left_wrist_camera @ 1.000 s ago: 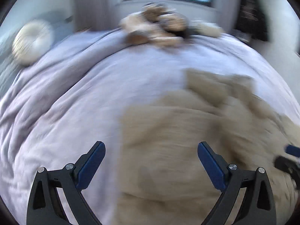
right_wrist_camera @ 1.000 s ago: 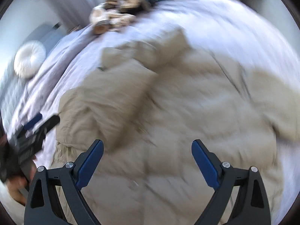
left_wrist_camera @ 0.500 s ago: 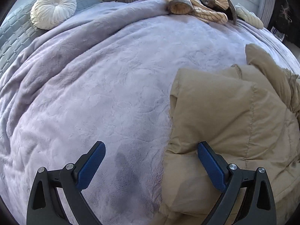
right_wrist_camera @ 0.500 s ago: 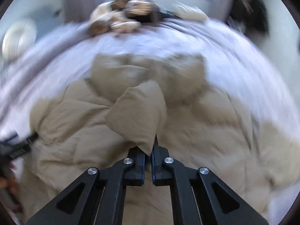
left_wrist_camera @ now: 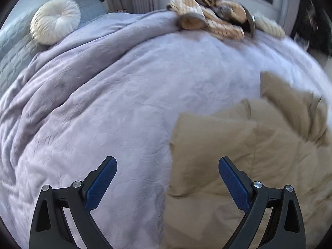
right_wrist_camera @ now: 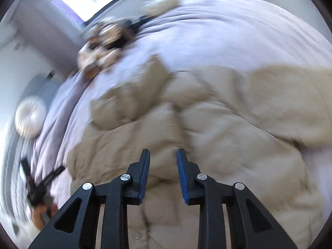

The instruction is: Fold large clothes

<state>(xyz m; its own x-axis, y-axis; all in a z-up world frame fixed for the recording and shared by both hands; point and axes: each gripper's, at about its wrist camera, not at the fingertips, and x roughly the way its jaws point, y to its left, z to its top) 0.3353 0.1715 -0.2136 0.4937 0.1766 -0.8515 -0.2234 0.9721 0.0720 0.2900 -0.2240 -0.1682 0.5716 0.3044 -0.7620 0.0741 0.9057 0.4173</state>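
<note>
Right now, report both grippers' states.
Left gripper: open, holding nothing.
Right gripper: jaws just reopened, narrow gap, nothing between them; tan jacket lies below.

Two close downward wrist views, sharing tan jacket on bed.

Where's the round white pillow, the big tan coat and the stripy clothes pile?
round white pillow (left_wrist_camera: 55, 20), left wrist view, its dimpled middle.
big tan coat (right_wrist_camera: 217, 137), right wrist view, its puffy body.
stripy clothes pile (left_wrist_camera: 209, 14), left wrist view, its middle.

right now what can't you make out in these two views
- Tan coat: right wrist view is motion-blurred, so seams, zip and sleeves don't show; its near edge is cut off by the frame.
- Clothes pile: far, tangled, items can't be counted.
- Left tongs: blurred.
</note>
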